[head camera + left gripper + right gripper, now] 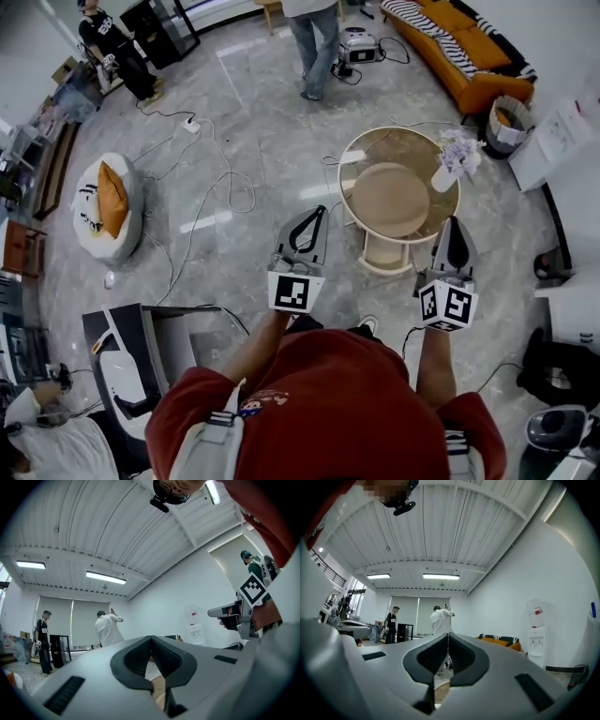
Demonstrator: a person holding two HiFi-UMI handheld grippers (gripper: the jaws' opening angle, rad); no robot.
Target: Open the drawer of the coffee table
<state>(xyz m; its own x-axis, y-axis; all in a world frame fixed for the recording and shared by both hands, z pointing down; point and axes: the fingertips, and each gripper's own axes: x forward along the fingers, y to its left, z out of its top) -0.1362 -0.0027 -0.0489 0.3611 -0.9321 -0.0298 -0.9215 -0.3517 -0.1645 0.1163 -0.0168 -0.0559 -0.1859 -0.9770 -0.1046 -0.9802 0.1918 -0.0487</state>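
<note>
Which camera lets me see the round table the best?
The head view. It looks down on the whole round table, with the vase of flowers on it. Both gripper views catch only a tan sliver of it, low down.

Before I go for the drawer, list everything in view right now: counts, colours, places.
coffee table: one, round, beige under a glass top, ahead of the grippers
vase of flowers: one, white with lilac blooms, table's right edge
sofa: one, orange, far right
bin: one, pale, beside the sofa
floor pouf: one, white with an orange cushion, left
cables: several, across the grey floor
person in black: one, far left
person in jeans: one, far centre
left gripper: grey, shut, empty
right gripper: grey, shut, empty, near the table
red shirt: the wearer's own, bottom
</note>
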